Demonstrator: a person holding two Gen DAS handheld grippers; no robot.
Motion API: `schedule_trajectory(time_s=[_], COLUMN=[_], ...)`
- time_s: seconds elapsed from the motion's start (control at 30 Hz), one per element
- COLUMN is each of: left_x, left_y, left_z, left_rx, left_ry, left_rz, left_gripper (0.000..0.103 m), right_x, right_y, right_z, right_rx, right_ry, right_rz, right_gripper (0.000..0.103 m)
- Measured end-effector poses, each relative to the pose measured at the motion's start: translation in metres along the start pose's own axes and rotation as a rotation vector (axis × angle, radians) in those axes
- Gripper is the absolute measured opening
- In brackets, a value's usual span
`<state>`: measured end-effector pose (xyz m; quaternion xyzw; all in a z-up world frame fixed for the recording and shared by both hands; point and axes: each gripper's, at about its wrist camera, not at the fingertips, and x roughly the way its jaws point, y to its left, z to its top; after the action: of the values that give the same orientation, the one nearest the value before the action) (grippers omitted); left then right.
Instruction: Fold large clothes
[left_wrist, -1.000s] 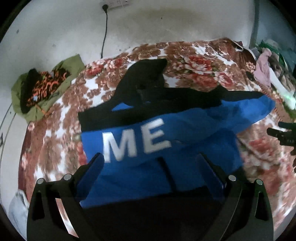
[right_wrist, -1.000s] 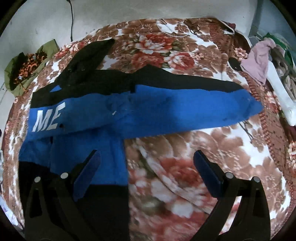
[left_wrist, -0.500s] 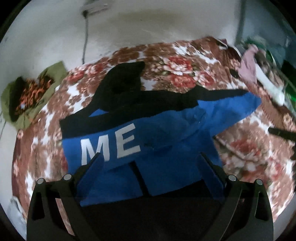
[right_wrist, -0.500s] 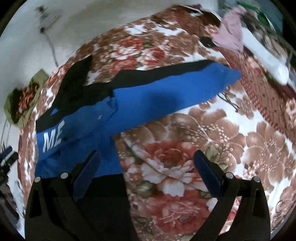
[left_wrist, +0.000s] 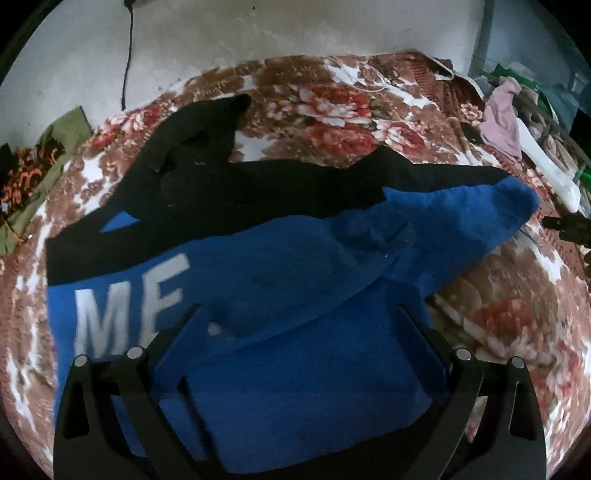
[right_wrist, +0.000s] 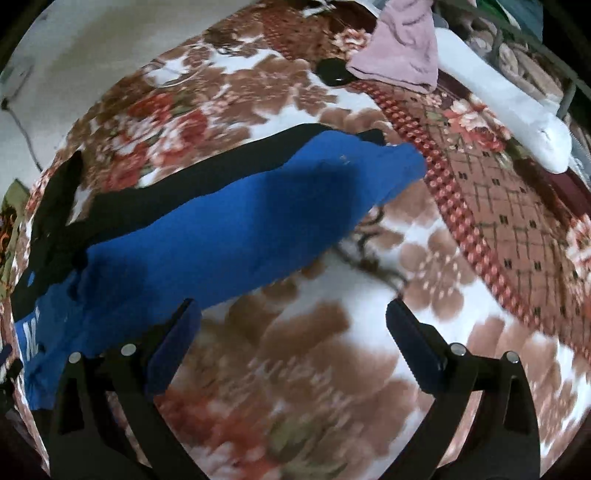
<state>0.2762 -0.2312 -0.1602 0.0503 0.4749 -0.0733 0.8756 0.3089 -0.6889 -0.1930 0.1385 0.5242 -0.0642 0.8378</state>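
A big blue and black hooded top (left_wrist: 295, 266) with white letters "ME" lies spread on a floral blanket (left_wrist: 351, 122). Its black hood (left_wrist: 199, 136) points to the far left, and one blue sleeve (right_wrist: 266, 206) stretches out to the right. My left gripper (left_wrist: 297, 317) hovers open just over the blue body of the top, holding nothing. My right gripper (right_wrist: 293, 314) stands open above bare blanket (right_wrist: 369, 332), just below the sleeve's lower edge. The tip of the right gripper (left_wrist: 565, 227) shows at the far right of the left wrist view.
A green and orange garment (left_wrist: 33, 177) lies off the blanket's left edge by the wall. A pink cloth (right_wrist: 402, 51), a white roll (right_wrist: 509, 107) and a small black object (right_wrist: 332, 72) sit at the far right. A cable (left_wrist: 127, 55) hangs on the wall.
My right gripper has swung right, along the sleeve toward its cuff, and closer to the blanket. My left gripper has come lower and nearer over the blue body. Both stay open.
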Motion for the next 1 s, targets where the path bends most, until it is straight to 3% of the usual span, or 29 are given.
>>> schedule_trajectory(time_s=[0.3, 0.4, 0.57, 0.6, 0.63, 0.7, 0.77, 0.8, 1.0], left_x=[0.041, 0.057, 0.064, 0.063, 0.062, 0.061, 0.061, 0.061, 0.057], left_y=[-0.008, 0.003, 0.028, 0.032, 0.036, 0.040, 0.044, 0.047, 0.062], left_z=[-0.006, -0.011, -0.015, -0.015, -0.016, -0.019, -0.021, -0.023, -0.033], left_rx=[0.015, 0.018, -0.070, -0.086, -0.101, -0.097, -0.086, -0.087, -0.125], left_ry=[0.016, 0.036, 0.051, 0.047, 0.039, 0.026, 0.026, 0.026, 0.040], left_rz=[0.056, 0.091, 0.104, 0.102, 0.104, 0.127, 0.152, 0.158, 0.161], left_gripper=[0.098, 0.098, 0.098, 0.098, 0.098, 0.098, 0.098, 0.098, 0.098], right_x=[0.053, 0.070, 0.090, 0.092, 0.097, 0.103, 0.105, 0.104, 0.081], right_y=[-0.063, -0.070, -0.065, -0.065, -0.066, -0.066, -0.064, -0.063, -0.053], right_z=[0.052, 0.061, 0.069, 0.069, 0.070, 0.070, 0.072, 0.072, 0.073], right_rx=[0.128, 0.155, 0.136, 0.144, 0.154, 0.159, 0.143, 0.129, 0.085], right_ry=[-0.015, 0.013, 0.031, 0.031, 0.034, 0.045, 0.037, 0.027, -0.030], right_rz=[0.072, 0.122, 0.157, 0.166, 0.180, 0.206, 0.203, 0.206, 0.243], right_gripper=[0.098, 0.084, 0.083, 0.074, 0.056, 0.035, 0.024, 0.012, 0.005])
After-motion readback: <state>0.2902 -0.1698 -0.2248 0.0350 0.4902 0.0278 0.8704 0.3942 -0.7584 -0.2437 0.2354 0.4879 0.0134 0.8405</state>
